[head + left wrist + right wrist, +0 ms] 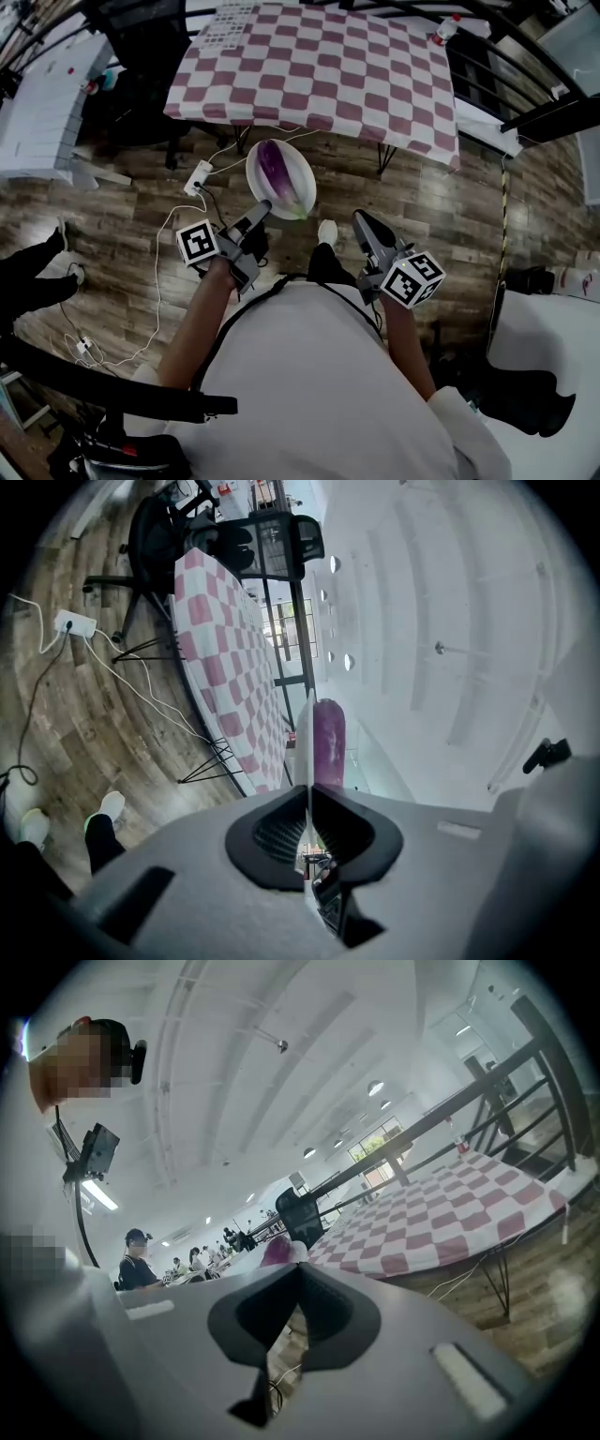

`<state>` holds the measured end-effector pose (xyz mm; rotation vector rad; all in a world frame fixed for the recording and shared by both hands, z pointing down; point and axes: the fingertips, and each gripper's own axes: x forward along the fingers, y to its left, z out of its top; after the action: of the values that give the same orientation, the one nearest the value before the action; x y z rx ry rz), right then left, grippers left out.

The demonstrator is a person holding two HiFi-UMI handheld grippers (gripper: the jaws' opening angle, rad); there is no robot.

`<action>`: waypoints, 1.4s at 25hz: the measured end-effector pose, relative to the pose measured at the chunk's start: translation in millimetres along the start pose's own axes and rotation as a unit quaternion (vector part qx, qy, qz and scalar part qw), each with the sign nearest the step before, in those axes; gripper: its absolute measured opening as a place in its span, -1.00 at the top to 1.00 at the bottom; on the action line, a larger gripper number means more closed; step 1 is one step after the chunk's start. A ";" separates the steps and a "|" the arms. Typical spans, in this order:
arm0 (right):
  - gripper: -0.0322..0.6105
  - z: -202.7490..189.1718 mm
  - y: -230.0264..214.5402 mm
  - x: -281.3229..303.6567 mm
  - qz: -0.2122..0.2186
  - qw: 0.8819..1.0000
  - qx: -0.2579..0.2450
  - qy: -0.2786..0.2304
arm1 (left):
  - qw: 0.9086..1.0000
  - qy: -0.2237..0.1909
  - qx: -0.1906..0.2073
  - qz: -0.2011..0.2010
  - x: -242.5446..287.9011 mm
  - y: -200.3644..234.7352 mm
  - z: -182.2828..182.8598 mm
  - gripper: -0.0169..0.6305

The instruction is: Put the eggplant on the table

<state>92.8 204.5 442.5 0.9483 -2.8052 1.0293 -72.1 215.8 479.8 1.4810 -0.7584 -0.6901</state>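
Note:
A purple eggplant [276,167] lies on a white plate [302,184]. My left gripper [264,207] is shut on the plate's near rim and holds it level above the wooden floor, just short of the table [319,66] with the pink-and-white checked cloth. In the left gripper view the plate [305,738] stands edge-on between the jaws, with the eggplant [328,742] beside it and the table [220,649] beyond. My right gripper [362,218] hangs to the plate's right, shut and empty. Its own view shows the eggplant [276,1251] past the jaw tips and the table [450,1208] ahead.
A power strip [198,176] with white cables lies on the floor under the table's near left corner. A black office chair [150,56] stands at the table's left, and a bottle [443,30] sits on its far right corner. Black railings [553,112] run along the right.

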 end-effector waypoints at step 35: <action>0.88 159.6 -218.1 40.4 0.042 0.999 -0.005 0.032 | 0.999 -0.048 -0.002 0.005 253.0 -14.3 51.3 0.86</action>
<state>209.0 -42.5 453.3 0.7892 -2.8159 1.0346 40.0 -16.9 468.8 1.4471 -0.8359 -0.7600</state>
